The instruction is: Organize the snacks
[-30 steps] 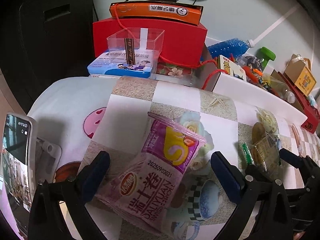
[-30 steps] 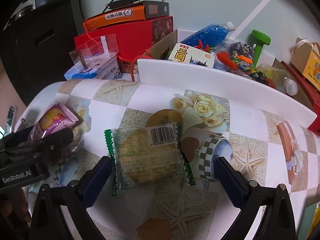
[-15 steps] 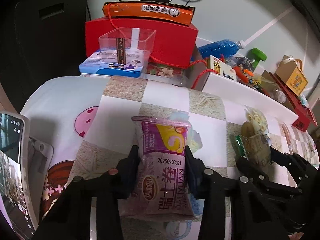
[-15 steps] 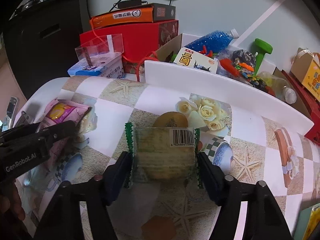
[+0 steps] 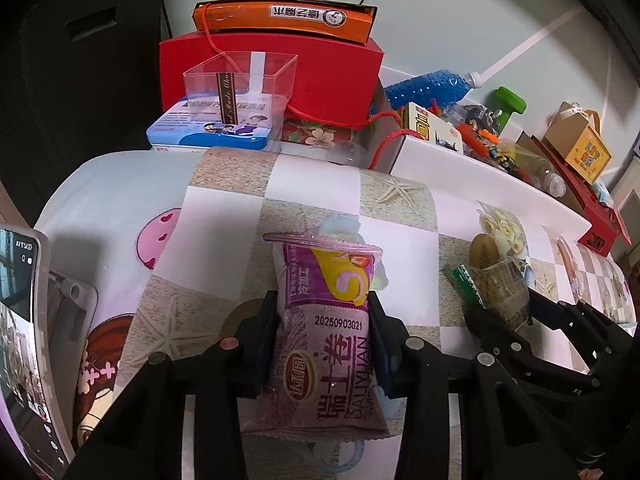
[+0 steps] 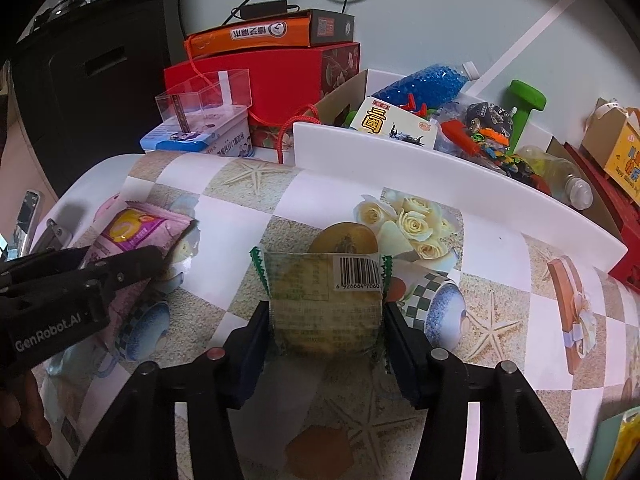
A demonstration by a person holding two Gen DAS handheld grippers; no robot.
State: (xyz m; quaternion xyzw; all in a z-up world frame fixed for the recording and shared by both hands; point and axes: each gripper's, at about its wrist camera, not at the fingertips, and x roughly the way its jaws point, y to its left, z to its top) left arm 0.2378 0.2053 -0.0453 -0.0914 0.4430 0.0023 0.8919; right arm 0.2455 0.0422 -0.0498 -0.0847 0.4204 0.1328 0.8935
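Tongs both just closing: left tongs (image 5: 323,320) clenched on purple snack pack (image 5: 326,336), right tongs (image 6: 326,320) on green-edged biscuit packet (image 6: 324,304); lift gently, squarely, without crushing.

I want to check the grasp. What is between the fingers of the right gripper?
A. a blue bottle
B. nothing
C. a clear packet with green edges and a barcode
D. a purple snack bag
C: the right gripper pinches the clear packet with green edges, barcode facing up.
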